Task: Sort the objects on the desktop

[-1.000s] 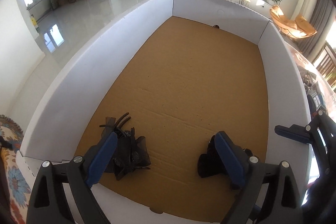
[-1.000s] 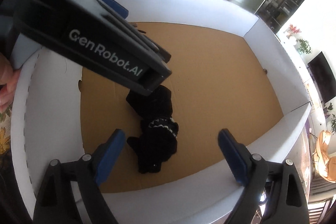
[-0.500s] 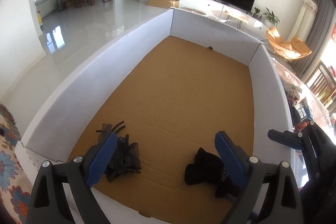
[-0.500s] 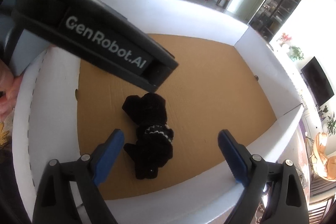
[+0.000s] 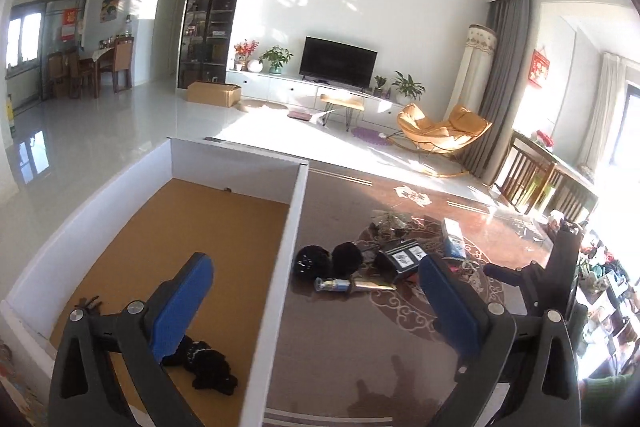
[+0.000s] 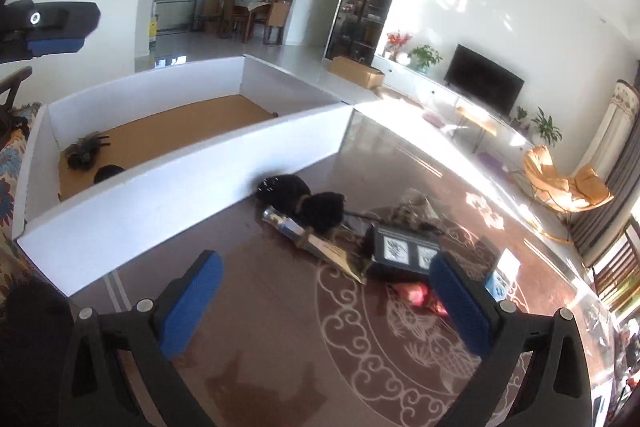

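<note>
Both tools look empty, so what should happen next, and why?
Probably reach the right tool toward the black fluffy items beside the box. Its jaws are opening with nothing between them, and that pile on the table remains unsorted.

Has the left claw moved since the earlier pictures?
Yes. The left claw has swung right: the white box's wall now lies between its fingers, with table clutter ahead.

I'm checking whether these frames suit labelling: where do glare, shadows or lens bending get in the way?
Left wrist view: sunlight blows out the right edge beyond the grey curtain; gripper shadows fall on the brown patterned tabletop; the white-walled cardboard box looks bowed. Right wrist view: glare streaks the tabletop's far side; the black fluffy items beside the box look slightly smeared.
</note>
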